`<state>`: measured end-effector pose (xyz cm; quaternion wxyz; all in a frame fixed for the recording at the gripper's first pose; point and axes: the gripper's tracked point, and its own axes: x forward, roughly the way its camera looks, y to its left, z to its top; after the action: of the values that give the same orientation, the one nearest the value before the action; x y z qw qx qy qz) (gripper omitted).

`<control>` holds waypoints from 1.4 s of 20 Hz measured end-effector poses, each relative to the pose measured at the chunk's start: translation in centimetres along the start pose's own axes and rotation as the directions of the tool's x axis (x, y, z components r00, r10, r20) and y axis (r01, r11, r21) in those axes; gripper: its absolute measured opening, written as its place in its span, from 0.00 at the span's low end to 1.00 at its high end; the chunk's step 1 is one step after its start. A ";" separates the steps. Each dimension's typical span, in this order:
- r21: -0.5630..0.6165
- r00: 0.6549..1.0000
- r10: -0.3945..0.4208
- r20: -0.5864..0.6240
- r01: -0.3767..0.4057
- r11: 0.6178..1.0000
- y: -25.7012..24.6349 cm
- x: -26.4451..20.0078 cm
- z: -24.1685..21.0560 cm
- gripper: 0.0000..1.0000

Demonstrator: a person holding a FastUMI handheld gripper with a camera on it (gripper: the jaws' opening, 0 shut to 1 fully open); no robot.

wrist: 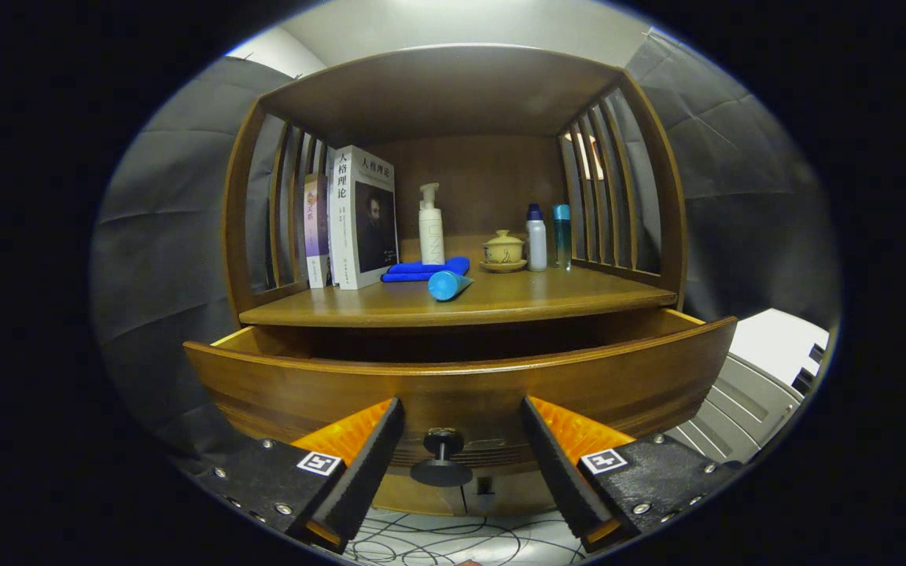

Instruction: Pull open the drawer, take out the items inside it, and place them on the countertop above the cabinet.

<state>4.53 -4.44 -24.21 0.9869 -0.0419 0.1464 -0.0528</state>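
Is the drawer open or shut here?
Open: the drawer front stands forward of the countertop, a dark gap between; the gripper jaws straddle its knob.

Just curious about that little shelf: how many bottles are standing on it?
3. A white pump bottle stands at the back beside the books; a white bottle and a teal bottle stand right of the lidded cup. The books may hide more.

Gripper view | rides low, close before the drawer (461, 385) front | faces level into the cabinet (453, 196), fingers spread at its knob (442, 457)

wooden countertop (500, 303), books (351, 220), pump bottle (431, 228), blue cloth (421, 270), lidded cup (503, 250), two bottles (547, 236), blue tube (448, 284)
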 end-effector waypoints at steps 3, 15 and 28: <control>-0.003 1.000 -0.001 0.007 0.001 1.000 -0.1 1.8 0.3 0.95; -0.001 1.000 -0.003 0.011 0.003 1.000 -0.3 6.7 0.9 0.95; -0.066 0.999 0.027 0.043 -0.024 0.998 -3.4 2.2 7.2 0.95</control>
<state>8.44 -7.56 -17.60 0.9886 -0.0734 0.1271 -0.0345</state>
